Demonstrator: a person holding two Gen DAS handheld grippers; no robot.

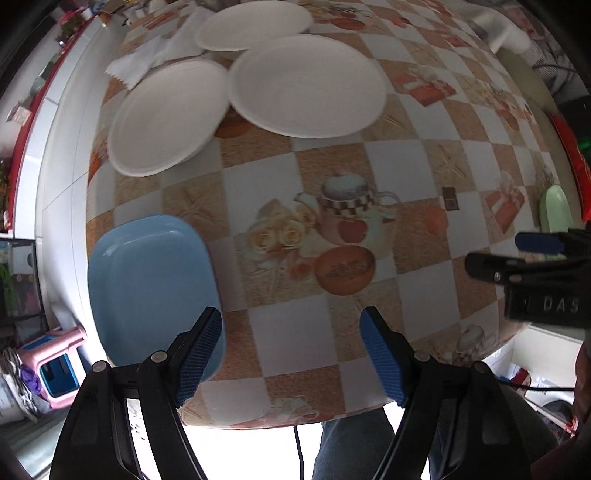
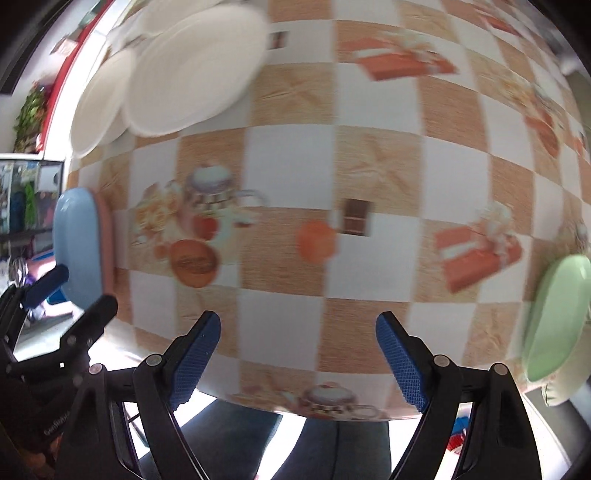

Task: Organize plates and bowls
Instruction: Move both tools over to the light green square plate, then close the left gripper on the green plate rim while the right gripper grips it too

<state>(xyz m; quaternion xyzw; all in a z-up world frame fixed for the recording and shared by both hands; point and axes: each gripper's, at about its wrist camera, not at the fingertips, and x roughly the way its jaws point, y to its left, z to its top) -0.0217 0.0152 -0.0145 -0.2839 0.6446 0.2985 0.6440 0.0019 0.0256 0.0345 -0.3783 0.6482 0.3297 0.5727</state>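
Three white round plates lie at the table's far side: a left one (image 1: pixel 162 118), a middle one (image 1: pixel 306 85) overlapping it, and a far one (image 1: pixel 255 24). They also show blurred in the right wrist view (image 2: pixel 199 70). A blue rectangular plate (image 1: pixel 151 288) (image 2: pixel 79 251) sits at the left edge, over a pinkish one (image 2: pixel 106 236). A green plate (image 2: pixel 557 317) (image 1: pixel 556 210) sits at the right edge. My left gripper (image 1: pixel 295 354) (image 2: pixel 88 288) is open over bare tablecloth, just right of the blue plate. My right gripper (image 2: pixel 299 358) (image 1: pixel 493 252) is open and holds nothing, left of the green plate.
A checked tablecloth with a teapot print (image 1: pixel 347 206) covers the round table (image 1: pixel 280 325). White napkins (image 1: pixel 159 55) lie beside the far plates. A person's legs in jeans (image 2: pixel 332 443) are at the near edge. A pink stool (image 1: pixel 55 365) stands on the floor to the left.
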